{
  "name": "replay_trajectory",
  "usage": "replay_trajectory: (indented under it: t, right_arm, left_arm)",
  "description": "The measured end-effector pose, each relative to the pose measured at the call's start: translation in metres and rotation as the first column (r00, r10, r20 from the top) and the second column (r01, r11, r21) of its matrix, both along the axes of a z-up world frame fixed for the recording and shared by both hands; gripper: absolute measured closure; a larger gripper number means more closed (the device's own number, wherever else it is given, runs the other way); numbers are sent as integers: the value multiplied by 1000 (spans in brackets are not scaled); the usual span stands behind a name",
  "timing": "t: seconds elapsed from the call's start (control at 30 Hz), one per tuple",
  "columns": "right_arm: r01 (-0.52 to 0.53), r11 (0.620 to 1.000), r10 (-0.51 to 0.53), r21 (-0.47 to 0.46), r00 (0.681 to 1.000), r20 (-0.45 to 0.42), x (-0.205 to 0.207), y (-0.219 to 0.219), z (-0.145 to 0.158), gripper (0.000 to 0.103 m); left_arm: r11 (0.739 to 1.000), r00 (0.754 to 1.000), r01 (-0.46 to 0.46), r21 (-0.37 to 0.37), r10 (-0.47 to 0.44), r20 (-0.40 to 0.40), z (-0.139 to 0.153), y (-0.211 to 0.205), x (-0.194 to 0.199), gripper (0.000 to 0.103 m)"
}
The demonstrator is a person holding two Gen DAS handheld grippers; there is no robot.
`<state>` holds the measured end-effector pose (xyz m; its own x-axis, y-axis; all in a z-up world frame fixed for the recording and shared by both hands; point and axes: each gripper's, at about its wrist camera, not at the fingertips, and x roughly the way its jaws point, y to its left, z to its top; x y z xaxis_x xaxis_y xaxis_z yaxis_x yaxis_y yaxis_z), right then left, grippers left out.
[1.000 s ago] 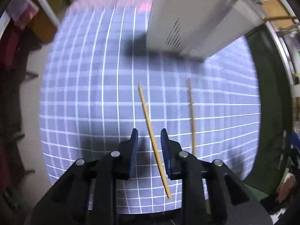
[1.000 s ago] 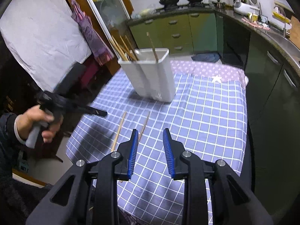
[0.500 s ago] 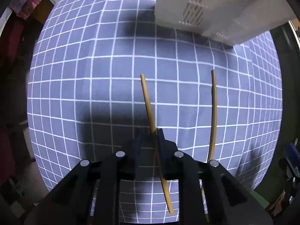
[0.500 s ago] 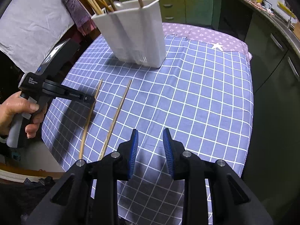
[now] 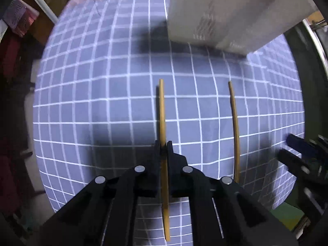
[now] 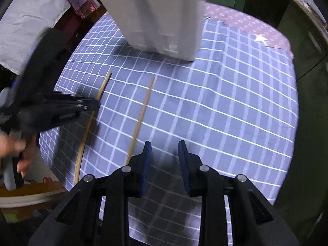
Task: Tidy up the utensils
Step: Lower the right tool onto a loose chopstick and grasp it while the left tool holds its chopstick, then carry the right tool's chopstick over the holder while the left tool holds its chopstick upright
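Note:
Two wooden chopsticks lie lengthwise on a blue checked tablecloth [image 5: 92,102]. My left gripper [image 5: 163,144] is shut on the left chopstick [image 5: 162,110], about at its middle. It also shows in the right wrist view [image 6: 88,123], with the left gripper [image 6: 96,104] on it. The second chopstick [image 5: 234,127] lies free to the right; in the right wrist view [image 6: 141,116] it is just left of my right gripper [image 6: 163,146], which is open and empty above the cloth. A white utensil holder [image 6: 160,14] stands beyond the chopsticks, also seen in the left wrist view [image 5: 221,8].
The table edge drops off at the left [image 6: 61,153] and at the right toward dark green cabinets [image 6: 307,47]. A pink patterned cloth [image 6: 246,22] covers the far end. The right gripper shows at the right edge of the left wrist view [image 5: 295,149].
My left gripper has closed on the left chopstick. My right gripper has moved forward and down toward the second chopstick and stays open.

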<state>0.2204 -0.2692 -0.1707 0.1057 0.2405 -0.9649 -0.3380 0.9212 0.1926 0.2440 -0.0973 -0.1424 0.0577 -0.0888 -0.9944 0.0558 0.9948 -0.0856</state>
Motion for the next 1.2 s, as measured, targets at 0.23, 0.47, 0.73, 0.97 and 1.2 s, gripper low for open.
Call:
replay_trajectory:
  t: [0.23,0.47,0.73,0.97,1.2]
  right_arm:
    - [-1,999,-2,-39,997,-81,27,45,-25,76]
    - [16,994,-31,-113,990,-137,43,62,-42,80]
    - [12,980,-44,-200,986,-159,53,73,-48,94]
    - [-13,988,-5,-152,993,-114,41,67,-37,96]
    - [-18,999,20,-39,999,41,0,39,15,96]
  left_arm:
    - [998,984,18,-56,-8,176,49,39,-13,97]
    - [994,952,75,-85,-46,302,82,47,-32,97]
    - [986,917,141,-87,-98,386,99,42,-52,97]
    - [978,882,200,-65,-151,447,109,37,-68,97]
    - [970,852,236,-60,-177,493,122,32,-82,97]
